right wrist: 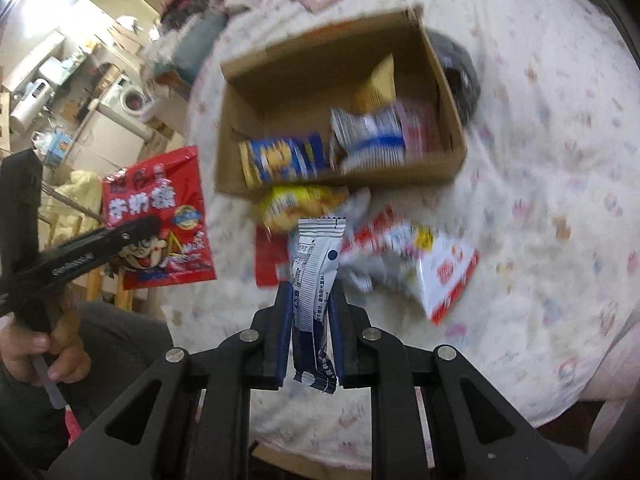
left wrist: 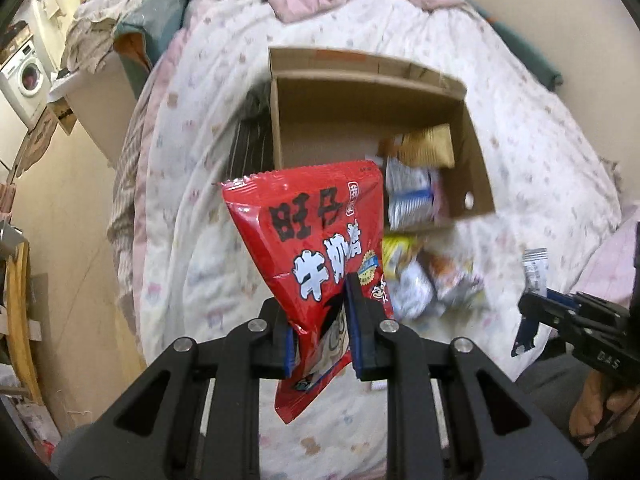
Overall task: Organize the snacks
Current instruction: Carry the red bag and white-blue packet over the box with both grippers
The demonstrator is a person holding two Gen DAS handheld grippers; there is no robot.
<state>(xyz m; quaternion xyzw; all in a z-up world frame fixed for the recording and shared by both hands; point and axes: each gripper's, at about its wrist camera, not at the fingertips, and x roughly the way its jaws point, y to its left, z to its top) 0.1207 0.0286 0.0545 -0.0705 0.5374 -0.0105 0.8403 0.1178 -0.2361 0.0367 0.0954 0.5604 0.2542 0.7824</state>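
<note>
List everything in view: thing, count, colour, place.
cardboard box: one, brown, open, on the bed
snacks in box: at least four, blue, white, tan, pink
loose snacks: several, yellow, red, white, on the quilt beside the box
red candy bag: one, held in the air
white-and-navy packet: one, held in the air
washing machine: one, white, far left
left gripper: shut on the red candy bag
right gripper: shut on the white-and-navy packet

red bag [left wrist: 320, 240]: glossy plastic film | white pack [right wrist: 316, 280]: smooth printed foil | box [left wrist: 360, 96]: matt brown cardboard | bed [left wrist: 520, 128]: soft printed cloth, creased | left tool [left wrist: 320, 340]: matt blk plastic, metal pins, blue pads
</note>
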